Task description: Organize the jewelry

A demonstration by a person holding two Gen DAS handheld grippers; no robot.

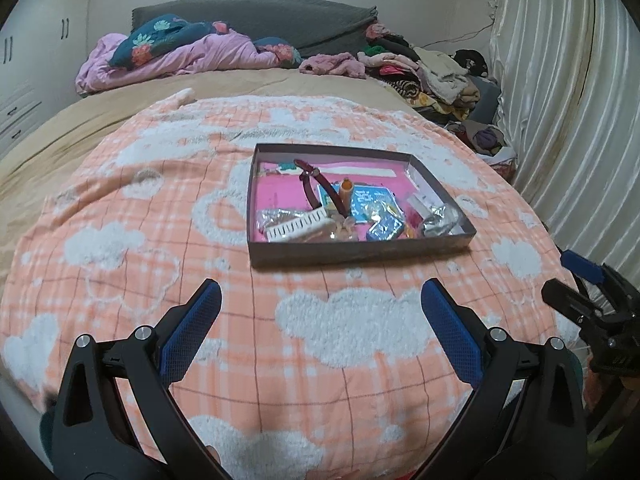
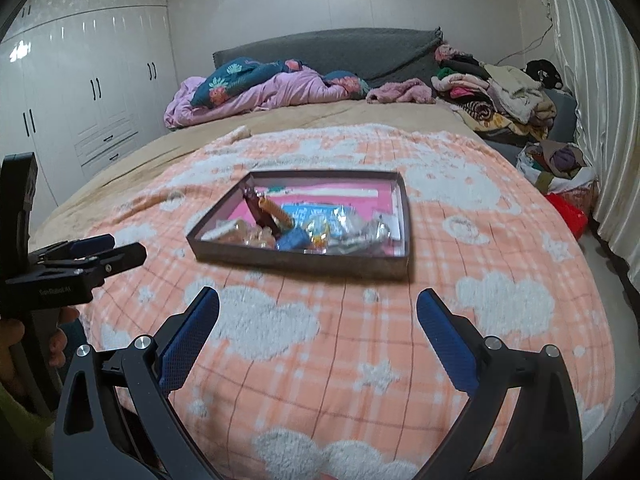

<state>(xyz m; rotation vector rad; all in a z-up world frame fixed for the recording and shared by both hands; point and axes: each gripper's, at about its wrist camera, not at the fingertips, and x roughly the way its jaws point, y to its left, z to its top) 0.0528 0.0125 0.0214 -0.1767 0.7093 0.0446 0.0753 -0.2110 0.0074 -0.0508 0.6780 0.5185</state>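
Soft blanket (image 1: 160, 240) carries the box (image 1: 360, 250) of jewelry (image 1: 320, 216) — small, light, slippery bits. Both grippers (image 1: 320, 316) (image 2: 318, 314) gape empty; pinch the watch strap (image 1: 316, 188).

Both views show soft, even indoor light with a slightly cool cast and only faint shadows. Bright glare streaks sit on the glossy wardrobe doors (image 2: 80, 92), and the satin curtain (image 1: 560, 92) carries pale sheen along its folds. Strong fisheye bending curves the blanket (image 1: 160, 220) into a dome, and dark vignette fills the corners. The right wrist view is softer: the box (image 2: 304, 260) and its contents look smeared, while the left wrist view is crisper
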